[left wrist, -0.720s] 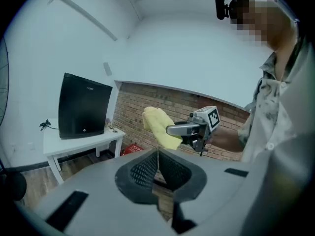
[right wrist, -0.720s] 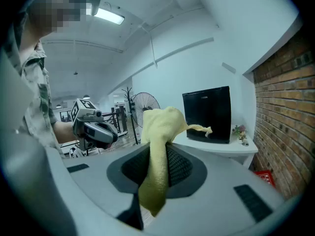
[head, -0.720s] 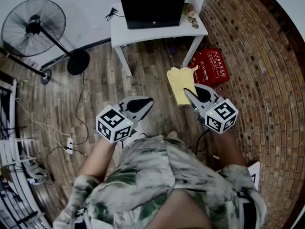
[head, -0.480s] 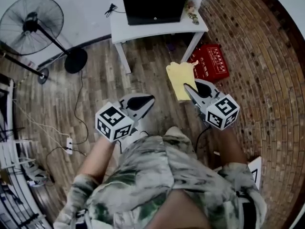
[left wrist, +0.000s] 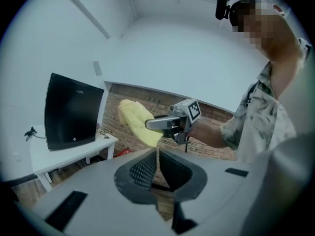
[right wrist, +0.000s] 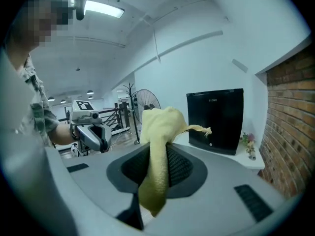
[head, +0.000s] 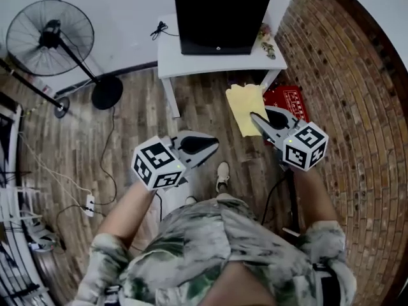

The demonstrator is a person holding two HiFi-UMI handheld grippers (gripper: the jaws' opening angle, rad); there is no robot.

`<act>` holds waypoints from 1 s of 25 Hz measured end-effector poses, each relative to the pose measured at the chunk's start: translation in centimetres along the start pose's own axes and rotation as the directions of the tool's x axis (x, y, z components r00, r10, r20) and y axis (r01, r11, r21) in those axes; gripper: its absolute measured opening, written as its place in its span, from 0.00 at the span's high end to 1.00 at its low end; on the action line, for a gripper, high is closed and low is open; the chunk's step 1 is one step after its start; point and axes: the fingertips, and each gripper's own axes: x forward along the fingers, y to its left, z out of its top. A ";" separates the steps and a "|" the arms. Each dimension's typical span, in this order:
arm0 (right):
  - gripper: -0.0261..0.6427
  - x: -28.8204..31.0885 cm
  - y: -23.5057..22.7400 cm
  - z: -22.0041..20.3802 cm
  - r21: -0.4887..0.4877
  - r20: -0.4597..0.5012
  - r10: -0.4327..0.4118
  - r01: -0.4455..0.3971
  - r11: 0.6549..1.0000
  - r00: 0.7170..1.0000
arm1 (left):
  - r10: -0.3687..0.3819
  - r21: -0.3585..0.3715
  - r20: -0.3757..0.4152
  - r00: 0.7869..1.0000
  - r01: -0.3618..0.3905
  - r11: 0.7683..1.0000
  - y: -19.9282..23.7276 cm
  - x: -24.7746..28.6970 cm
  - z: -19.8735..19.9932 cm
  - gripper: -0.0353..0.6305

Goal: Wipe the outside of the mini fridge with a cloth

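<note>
White counter (head: 191, 61) carrying the black mini fridge (head: 223, 16). Short of the fridge, your right gripper (head: 257, 119) clamps the yellow cloth (head: 245, 106); only its own view shows cloth hanging below the fingers. Left gripper (head: 213, 147): fingers together, empty.

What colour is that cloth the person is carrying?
The cloth is pale yellow, clearest in the right gripper view.

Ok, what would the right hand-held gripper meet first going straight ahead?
Likely the white wall just left of the mini fridge; the right hand-held gripper, holding the cloth, points slightly past it. Depth is unclear.
</note>
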 end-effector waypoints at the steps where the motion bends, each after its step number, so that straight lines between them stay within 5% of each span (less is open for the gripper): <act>1: 0.82 0.7 -1.1 0.9 -0.026 -0.006 0.010 -0.010 1.000 1.000 | 0.001 0.012 0.001 1.000 -0.001 1.000 0.7 0.7 0.9 0.90; 10: 0.82 6.5 -15.2 12.0 -0.267 -0.047 0.088 -0.097 0.959 0.995 | 0.043 0.037 0.033 0.999 -0.044 0.998 9.5 9.8 10.6 0.89; 25: 0.82 16.8 -26.8 27.3 -0.513 -0.024 0.066 -0.069 0.855 0.998 | 0.031 0.048 0.041 0.999 -0.033 0.998 17.7 17.7 15.5 0.81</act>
